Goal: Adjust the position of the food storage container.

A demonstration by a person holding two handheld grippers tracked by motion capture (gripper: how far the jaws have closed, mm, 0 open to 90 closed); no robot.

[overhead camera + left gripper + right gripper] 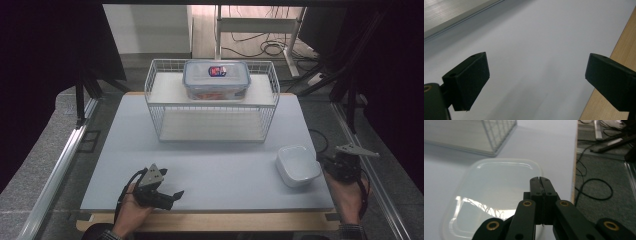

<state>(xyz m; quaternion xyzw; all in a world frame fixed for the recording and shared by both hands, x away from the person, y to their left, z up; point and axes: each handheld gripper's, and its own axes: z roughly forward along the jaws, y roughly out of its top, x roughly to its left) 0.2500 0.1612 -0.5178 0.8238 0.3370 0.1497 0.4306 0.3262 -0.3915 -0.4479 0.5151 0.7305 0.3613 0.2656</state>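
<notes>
While the left claw rests apart on the table, the right claw, jaws together and empty, nears the white plastic tub; reopening comes next, I'd say.

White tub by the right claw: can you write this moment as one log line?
right claw: shut, empty, over white tub | left claw: open, empty, above table | lidded box: on wire rack

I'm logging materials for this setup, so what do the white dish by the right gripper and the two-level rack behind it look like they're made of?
The white dish looks like translucent, glossy plastic: in the right gripper view light glints off its smooth rounded rim, though glazed ceramic can't be ruled out. The rack looks like thin white-coated metal wire, going by its fine open grid, with pale matte shelf boards; what the boards are made of I can't tell.
</notes>
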